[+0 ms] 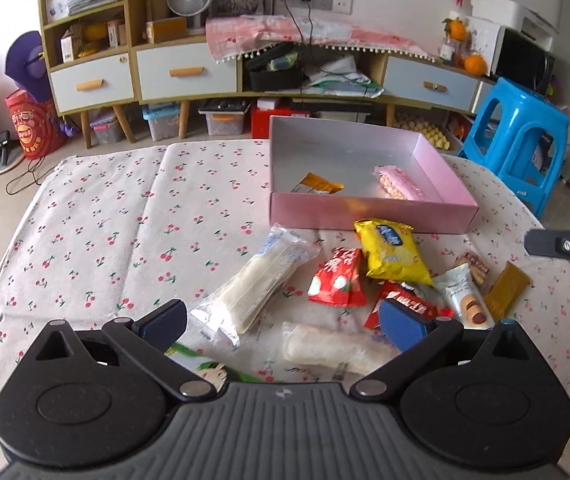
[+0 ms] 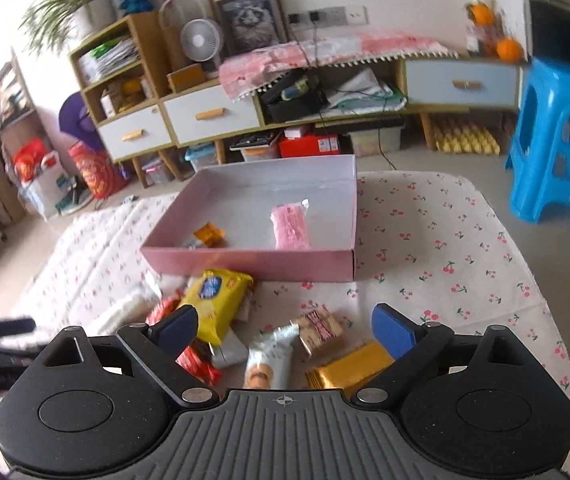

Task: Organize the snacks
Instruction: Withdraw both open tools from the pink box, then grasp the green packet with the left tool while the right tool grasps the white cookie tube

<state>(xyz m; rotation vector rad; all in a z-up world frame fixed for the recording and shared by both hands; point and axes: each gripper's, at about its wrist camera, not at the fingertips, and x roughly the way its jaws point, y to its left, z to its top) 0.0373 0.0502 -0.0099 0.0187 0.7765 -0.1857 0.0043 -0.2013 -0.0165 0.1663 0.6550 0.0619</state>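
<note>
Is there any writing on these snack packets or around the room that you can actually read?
None can be read with confidence.
Yellow packet: a blue oval logo, lettering blurred.
Red packet: white characters, too blurred.
Red wrapper: white letters, partly hidden by a fingertip.
Red bag on the floor: gold print, too small.

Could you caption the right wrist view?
Open right gripper hovers over loose snacks before the pink box holding two packets.
</note>
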